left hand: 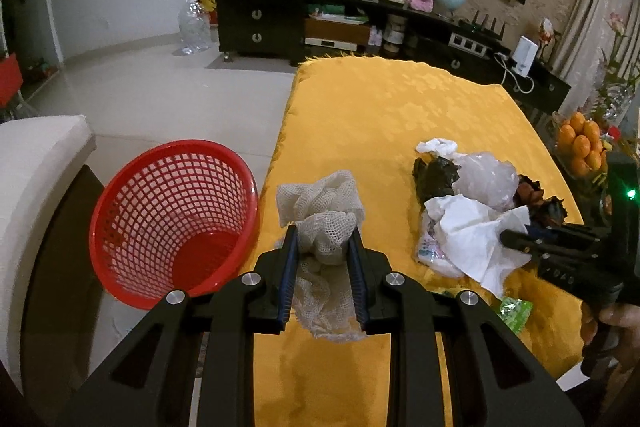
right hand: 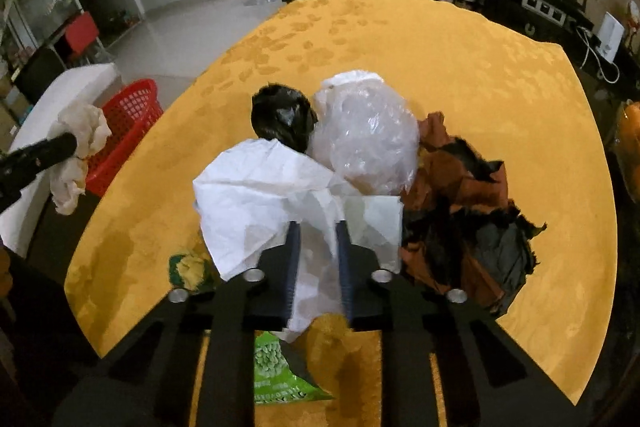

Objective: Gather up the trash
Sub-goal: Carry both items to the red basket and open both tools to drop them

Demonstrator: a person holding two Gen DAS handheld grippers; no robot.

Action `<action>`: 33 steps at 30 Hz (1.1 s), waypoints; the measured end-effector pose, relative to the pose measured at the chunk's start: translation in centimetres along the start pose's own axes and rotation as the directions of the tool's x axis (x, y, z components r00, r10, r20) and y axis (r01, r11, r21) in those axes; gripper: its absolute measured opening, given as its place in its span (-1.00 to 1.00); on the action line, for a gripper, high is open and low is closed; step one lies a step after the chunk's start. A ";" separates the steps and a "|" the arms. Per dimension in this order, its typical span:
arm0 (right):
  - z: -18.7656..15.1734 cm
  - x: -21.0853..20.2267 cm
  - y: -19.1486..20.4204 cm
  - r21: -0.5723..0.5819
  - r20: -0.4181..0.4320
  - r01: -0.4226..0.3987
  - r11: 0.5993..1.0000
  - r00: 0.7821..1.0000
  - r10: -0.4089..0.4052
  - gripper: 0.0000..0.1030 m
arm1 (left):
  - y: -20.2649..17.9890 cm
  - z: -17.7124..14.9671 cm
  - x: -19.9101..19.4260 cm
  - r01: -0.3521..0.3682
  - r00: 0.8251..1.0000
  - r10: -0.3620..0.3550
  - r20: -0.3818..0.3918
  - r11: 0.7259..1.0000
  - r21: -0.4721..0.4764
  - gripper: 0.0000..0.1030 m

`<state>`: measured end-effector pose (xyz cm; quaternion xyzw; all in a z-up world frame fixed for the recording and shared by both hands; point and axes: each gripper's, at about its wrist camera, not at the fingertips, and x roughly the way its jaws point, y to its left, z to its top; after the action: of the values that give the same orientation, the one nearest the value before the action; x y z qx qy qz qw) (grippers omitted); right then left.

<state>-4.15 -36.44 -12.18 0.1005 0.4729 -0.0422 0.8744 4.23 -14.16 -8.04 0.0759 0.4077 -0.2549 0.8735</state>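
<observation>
Gripping mesh rag [left hand: 322, 223] in our left gripper [left hand: 323, 239], white paper [right hand: 264, 195] clamped in our right gripper [right hand: 317, 227], red basket [left hand: 172, 223] bare inside.

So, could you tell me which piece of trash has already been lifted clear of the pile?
The beige mesh rag, gripped by the left gripper beside the red basket. The white paper, clear bag and the rest remain piled.

A yellow-clothed table [right hand: 480, 75] bore crumpled white paper [right hand: 256, 195], a clear bag [right hand: 364, 139] at its one o'clock, and brown paper [right hand: 460, 195] at three
</observation>
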 end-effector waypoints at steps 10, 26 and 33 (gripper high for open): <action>0.9 -3.7 -0.6 0.040 0.099 -0.034 0.999 0.995 0.030 -0.81 | 0.5 0.2 -0.5 -0.021 1.000 0.021 0.021 1.000 -0.013 -0.56; 5.1 -11.0 2.1 0.069 0.347 -0.088 0.994 0.936 0.059 -0.81 | 2.6 3.1 -6.1 -0.110 0.979 0.116 0.167 0.993 -0.043 -0.56; 7.3 -11.6 5.6 0.009 0.382 -0.101 0.995 0.920 0.090 -0.81 | 5.6 5.3 -7.9 -0.153 0.964 0.170 0.206 0.984 -0.095 -0.56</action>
<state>-3.57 -32.82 2.19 0.1256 0.2878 -0.0251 0.9491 6.38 -8.09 0.94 0.0470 0.3137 -0.1734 0.9324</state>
